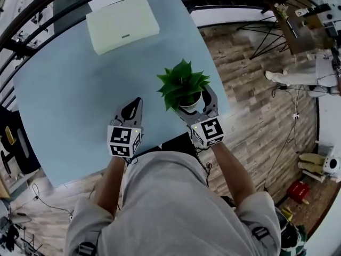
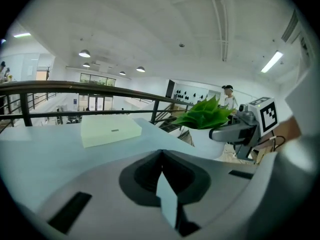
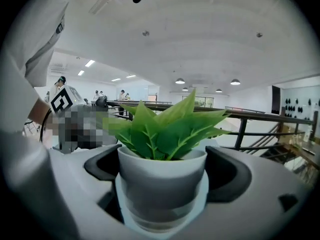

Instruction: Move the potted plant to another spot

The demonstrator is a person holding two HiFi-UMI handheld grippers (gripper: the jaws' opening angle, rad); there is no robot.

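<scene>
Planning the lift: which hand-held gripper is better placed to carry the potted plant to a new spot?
Right. The right hand-held gripper has its jaws against both sides of the potted plant. The left hand-held gripper is shut, empty, and apart from it.

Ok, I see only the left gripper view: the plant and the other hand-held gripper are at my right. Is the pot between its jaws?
Observer: Yes. The right gripper view shows the potted plant between the jaws of the right hand-held gripper, one jaw against each side of the white pot.
Operator: And how close is it to the table's edge?
Observer: In the head view it is close beside the right edge of the table, with wooden floor just beyond.
Operator: Where is my gripper, seen from above?
Observer: The left hand-held gripper is over the table, left of the plant and apart from it.
</scene>
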